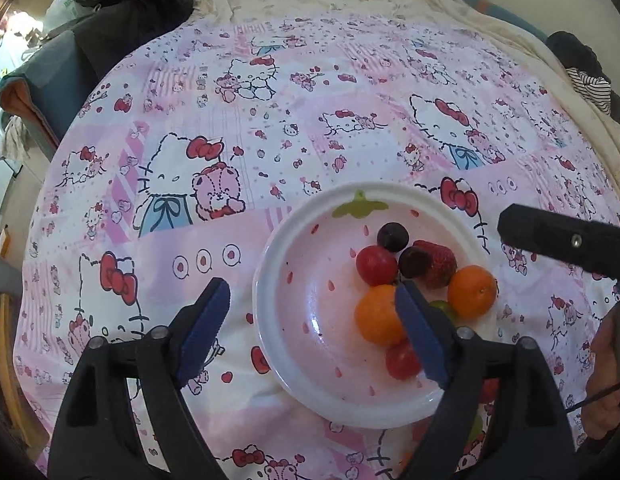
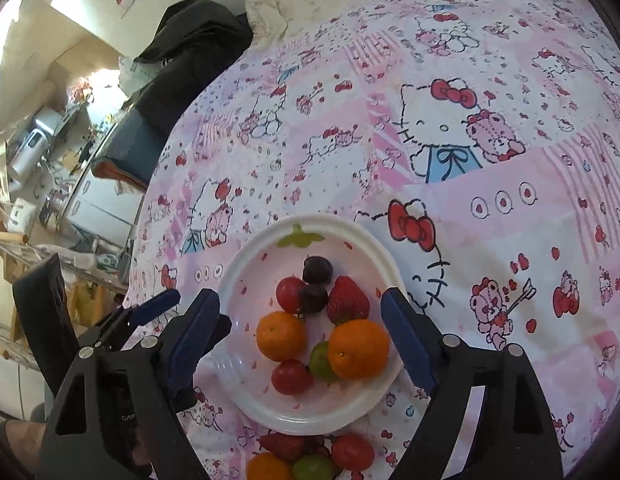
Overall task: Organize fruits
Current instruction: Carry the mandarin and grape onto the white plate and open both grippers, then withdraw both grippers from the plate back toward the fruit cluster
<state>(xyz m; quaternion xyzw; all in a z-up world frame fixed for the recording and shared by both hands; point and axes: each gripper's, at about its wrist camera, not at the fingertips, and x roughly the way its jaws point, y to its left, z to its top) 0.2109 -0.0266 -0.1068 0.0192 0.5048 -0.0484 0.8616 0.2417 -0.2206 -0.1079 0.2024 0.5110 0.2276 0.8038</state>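
Left wrist view: my left hand-held gripper (image 1: 314,316) tilts steeply down, jaws spread, empty, straddling the plate's (image 1: 269,344) near-left rim; the fruits (image 1: 406,276) sit inside it.

Right wrist view: my right hand-held gripper (image 2: 299,320) angles down, spread and empty over the plate; more fruits (image 2: 310,456) lie on the bed (image 2: 510,240) by its near edge.

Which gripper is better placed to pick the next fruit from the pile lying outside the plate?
The right gripper, probably. Its view shows the loose pile, strawberry and green grape, just below the plate, directly under its open jaws. The left gripper's view barely shows those fruits.
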